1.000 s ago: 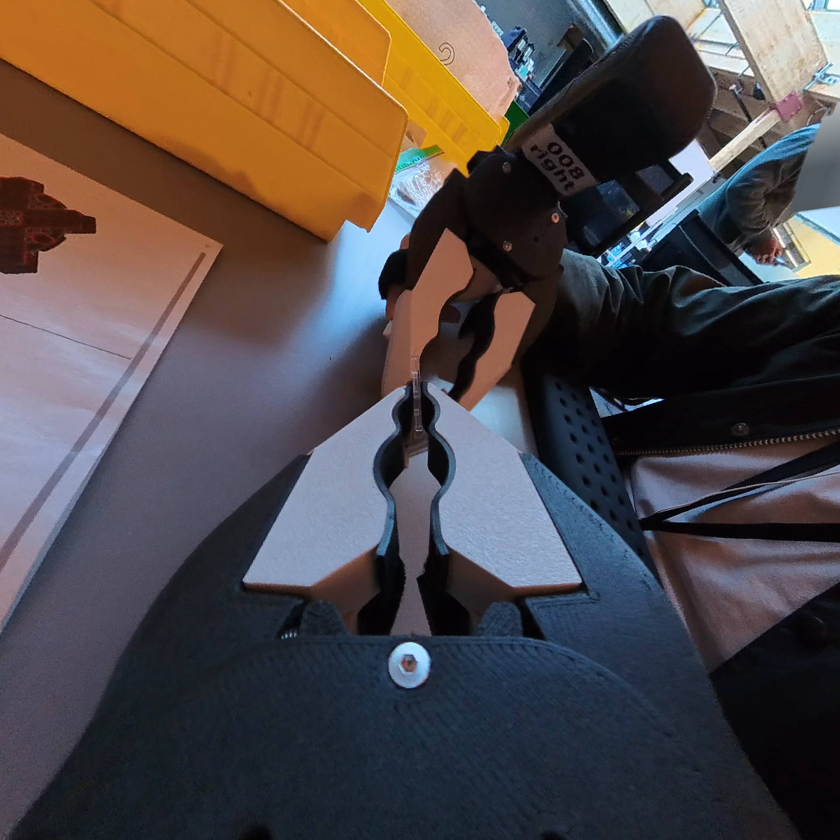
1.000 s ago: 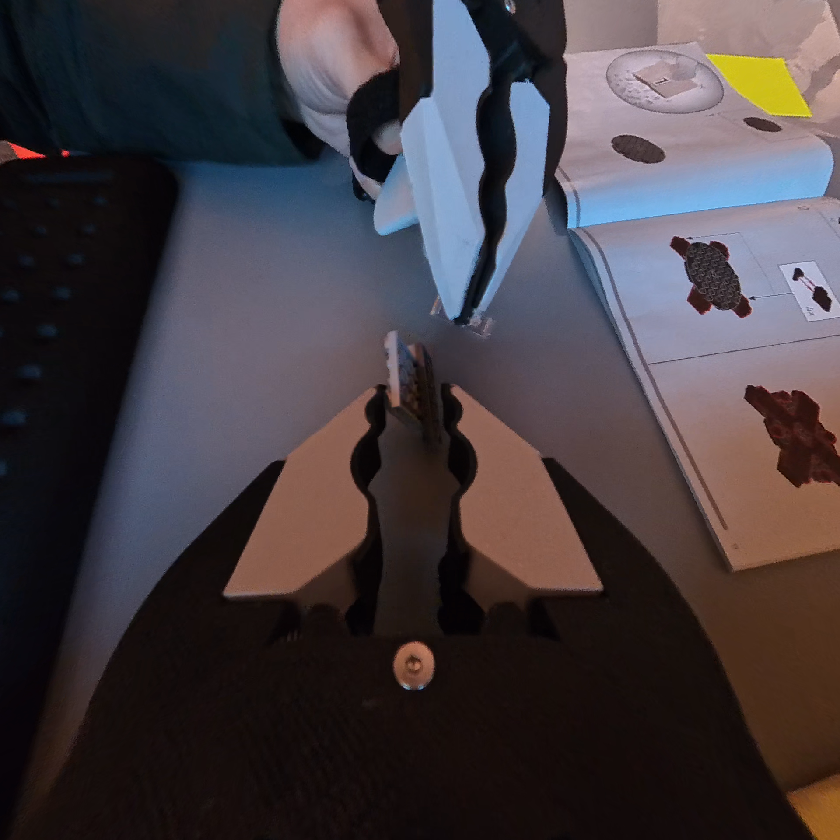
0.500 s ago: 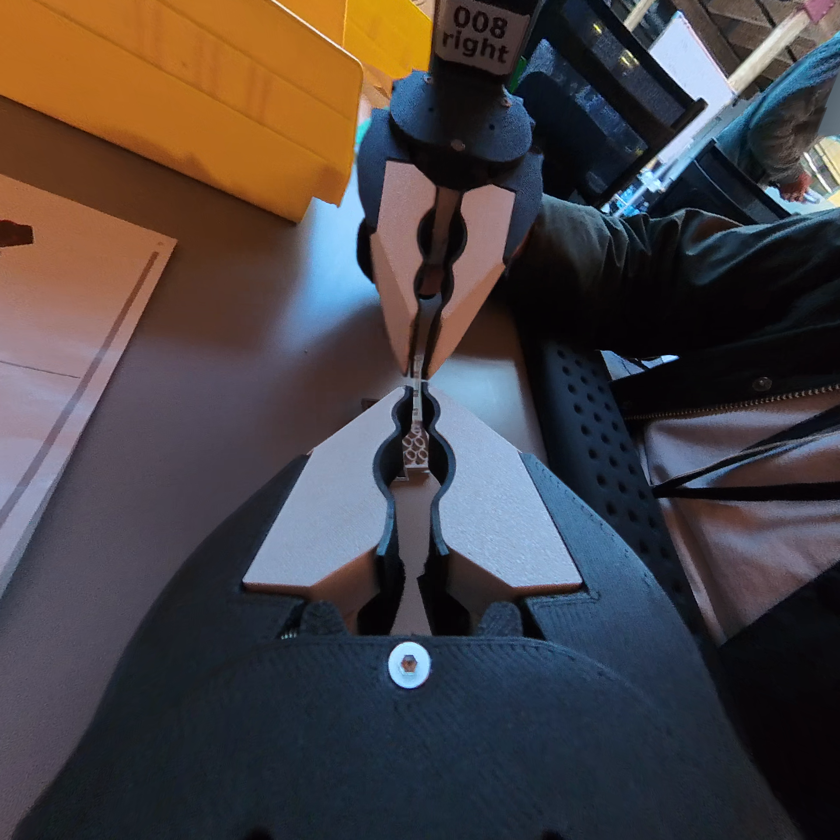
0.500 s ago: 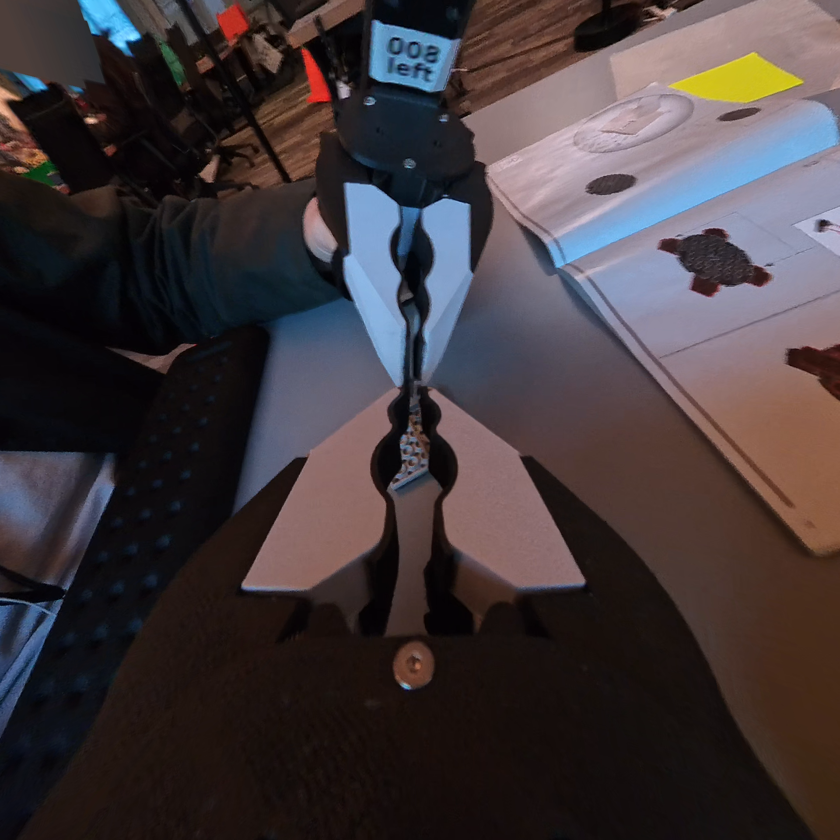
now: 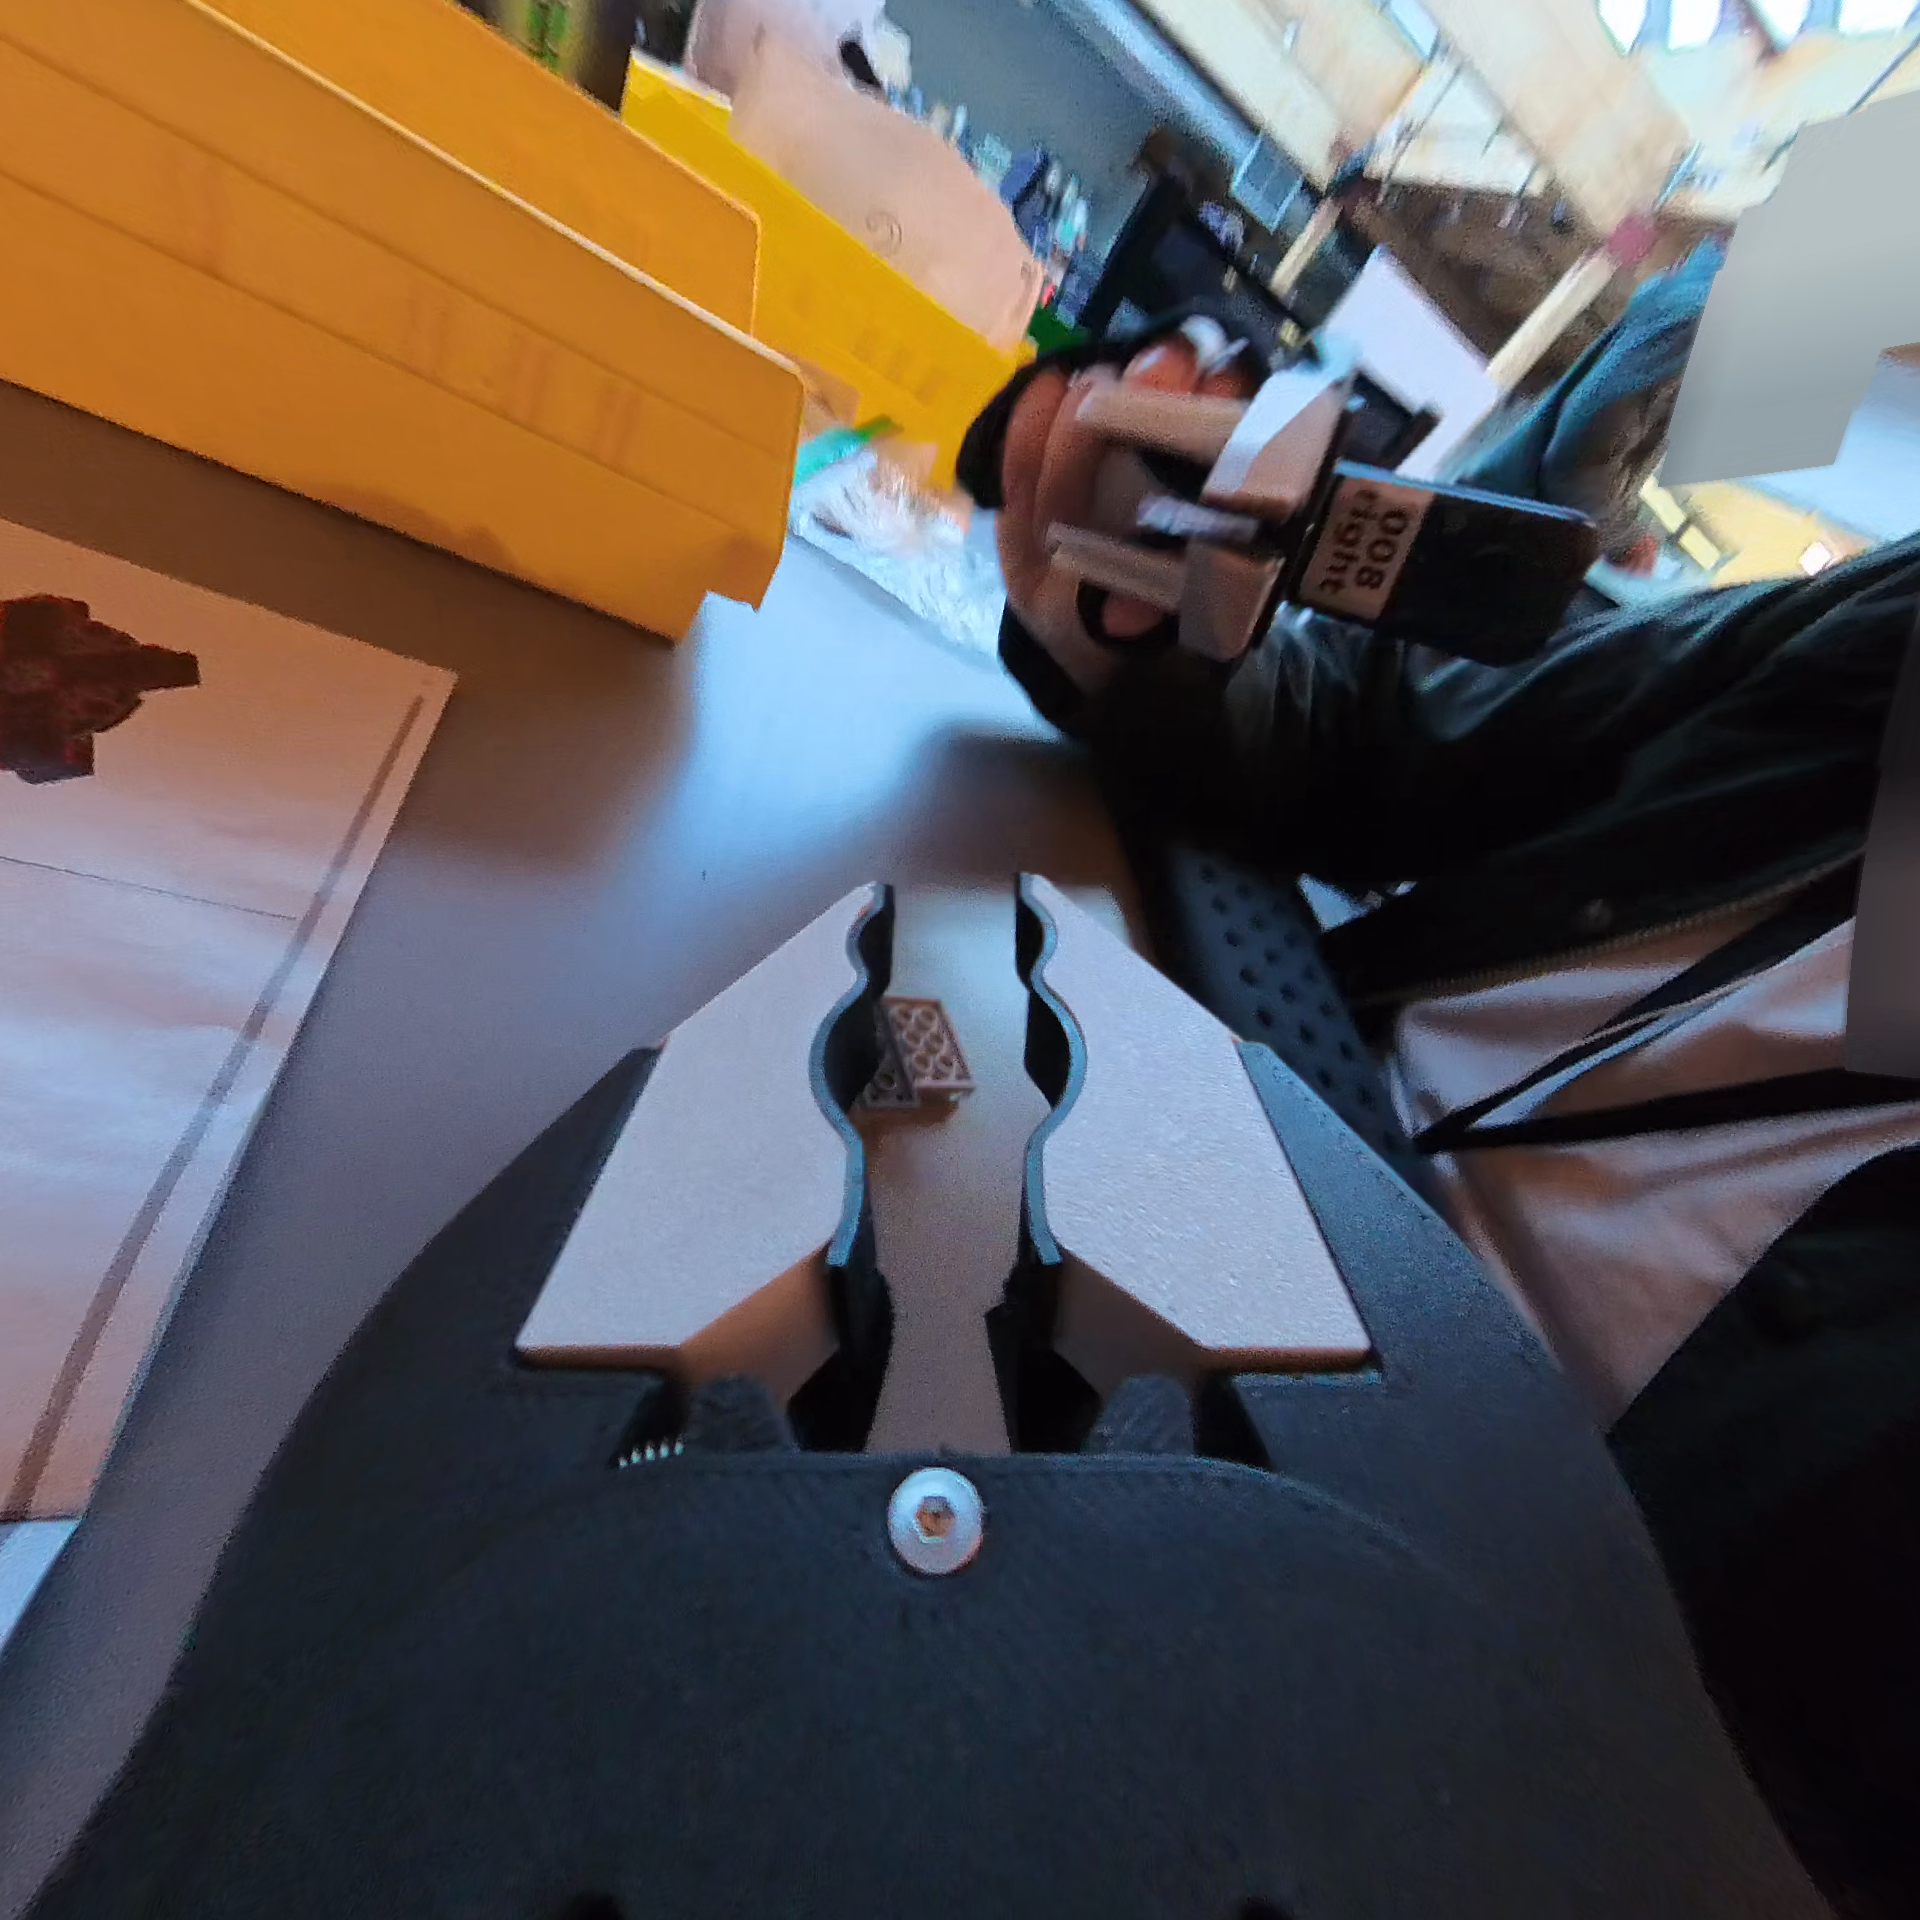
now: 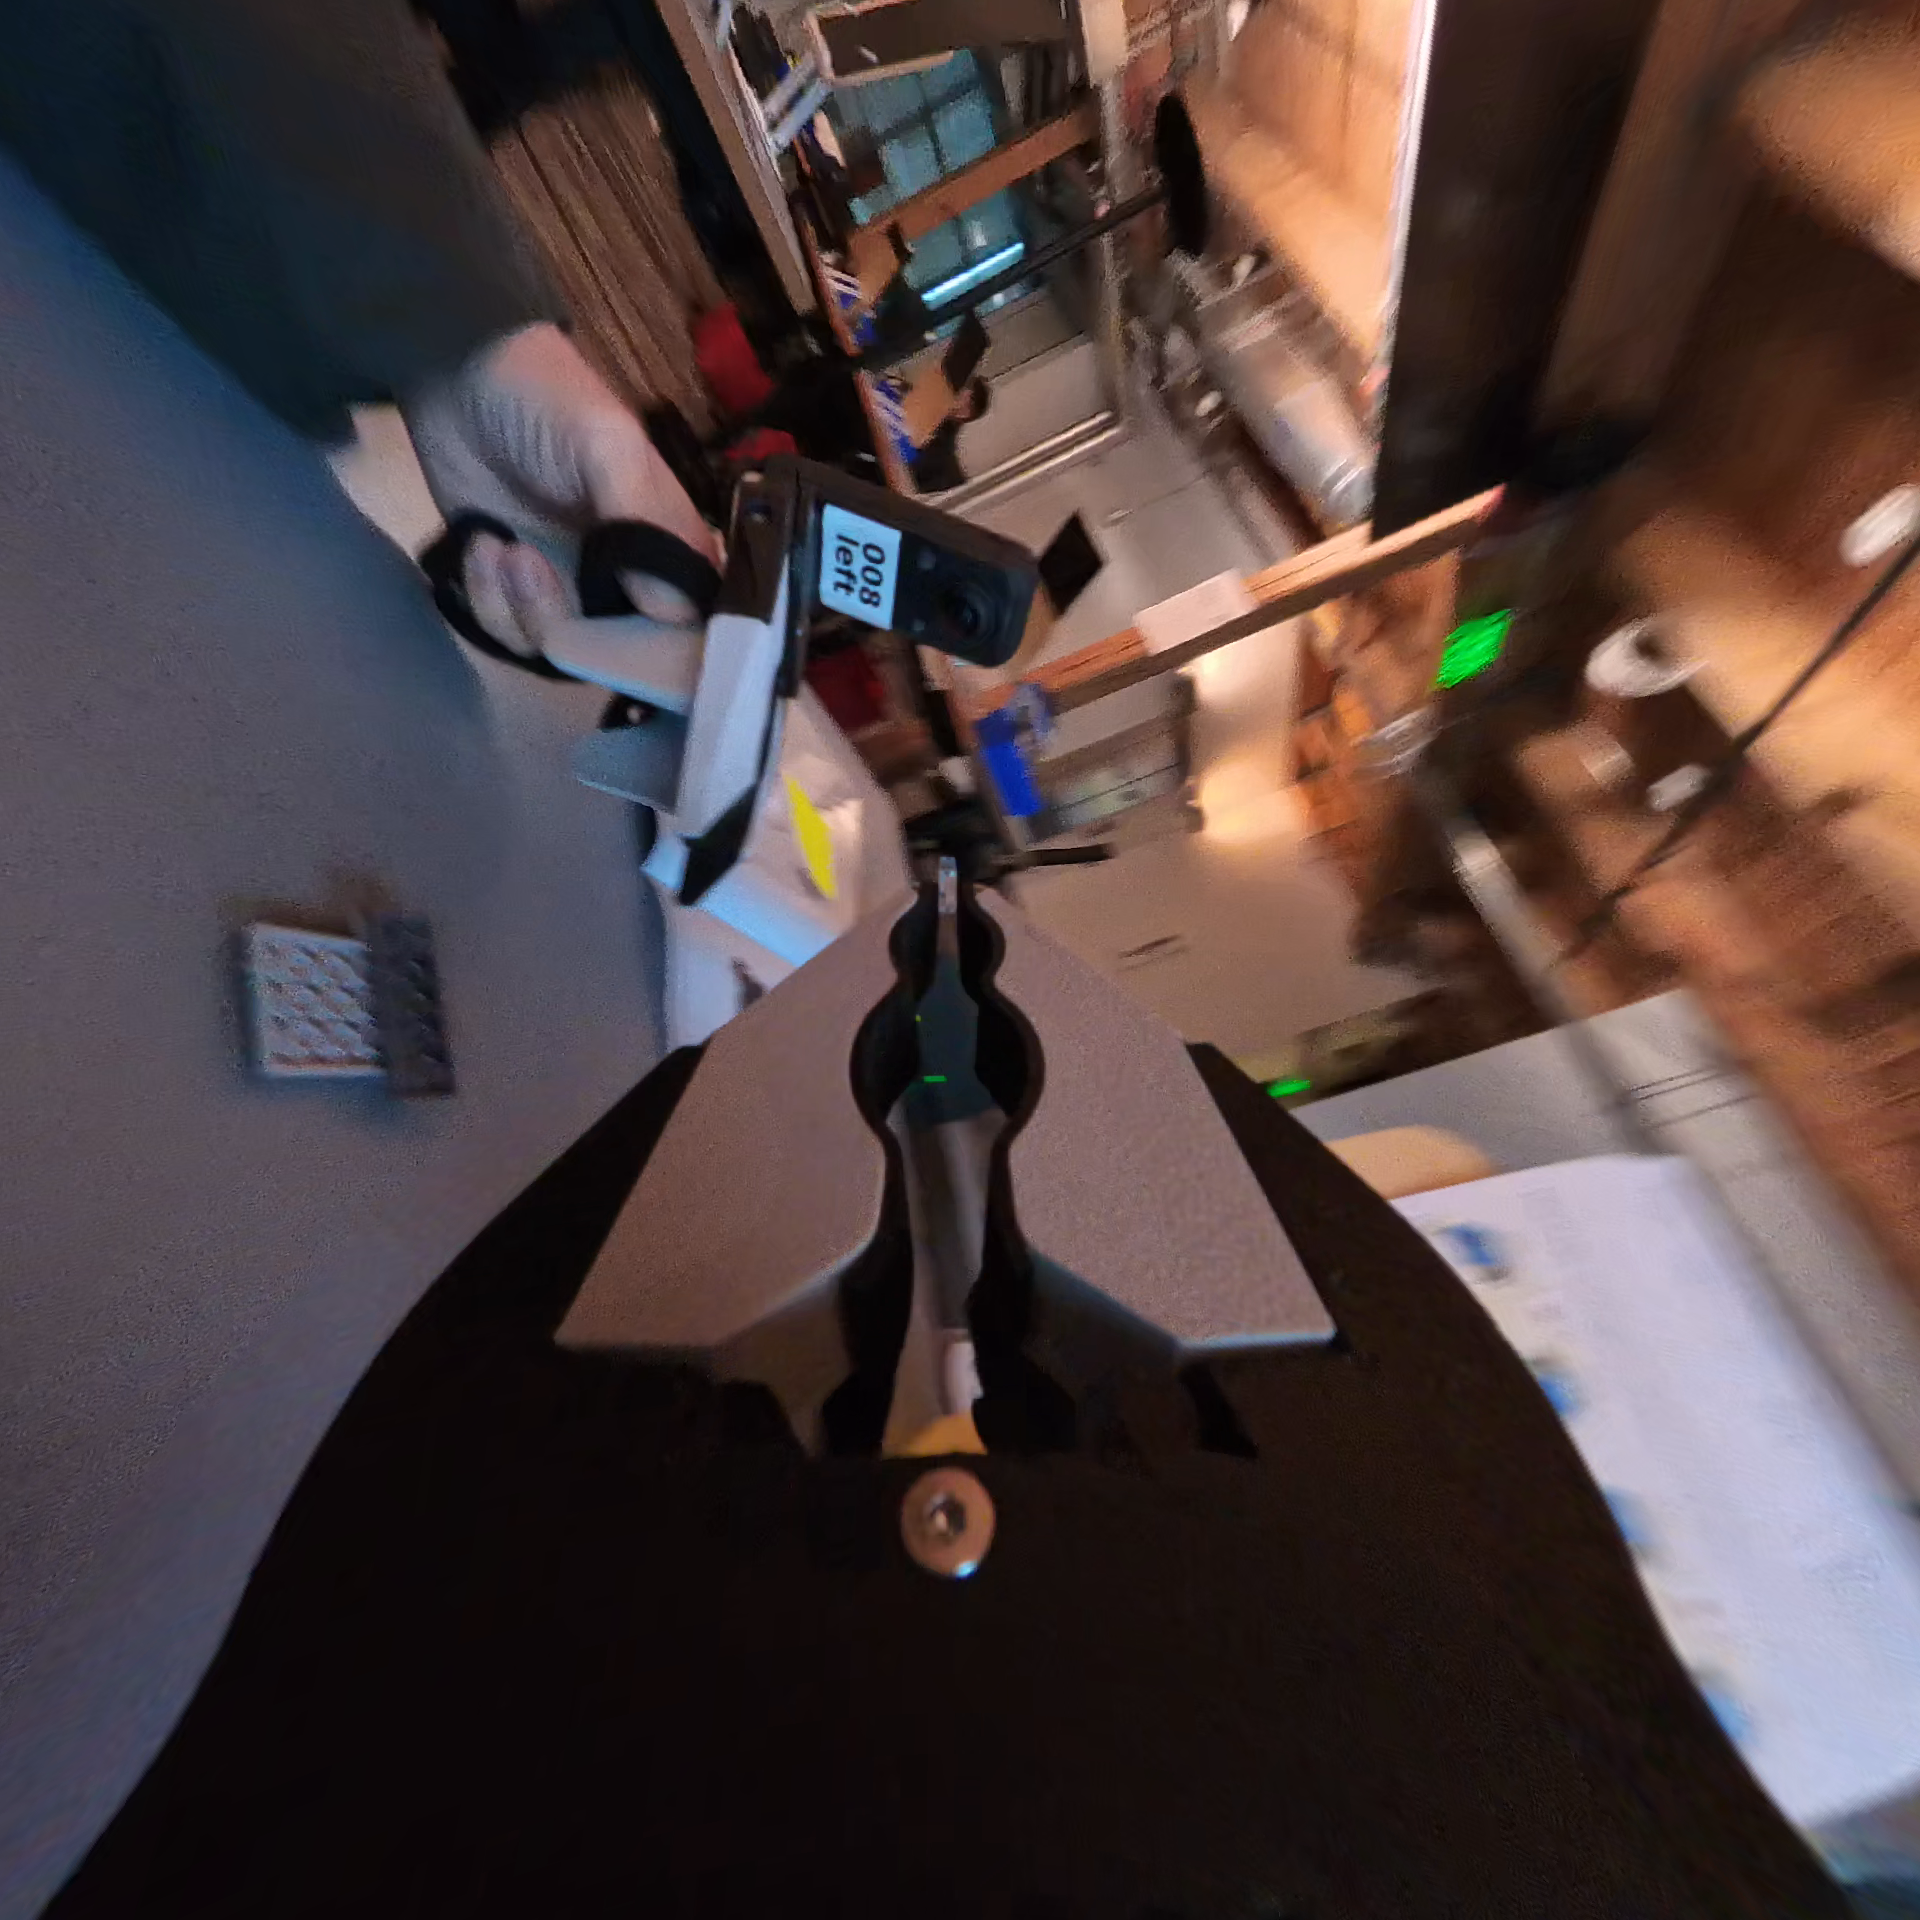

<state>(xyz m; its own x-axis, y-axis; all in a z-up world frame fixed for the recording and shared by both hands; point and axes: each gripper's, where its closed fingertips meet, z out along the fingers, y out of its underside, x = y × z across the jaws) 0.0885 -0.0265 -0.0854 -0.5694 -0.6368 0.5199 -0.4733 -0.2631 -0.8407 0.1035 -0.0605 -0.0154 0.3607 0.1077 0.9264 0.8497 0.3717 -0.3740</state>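
Left wrist view — flat latticed plate [image 5: 914,1058]

We see our left gripper [image 5: 951,894] with its fingers spread above a small studded plate [image 5: 916,1058] lying on the grey table [image 5: 582,831]; yellow bins [image 5: 395,343] fill the upper left, and our right gripper [image 5: 1195,540] hangs blurred at upper right.

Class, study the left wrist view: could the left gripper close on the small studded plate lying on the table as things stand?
Probably yes. The left gripper is open, and the small studded plate lies flat on the grey table between its fingers, with nothing visible in the way.
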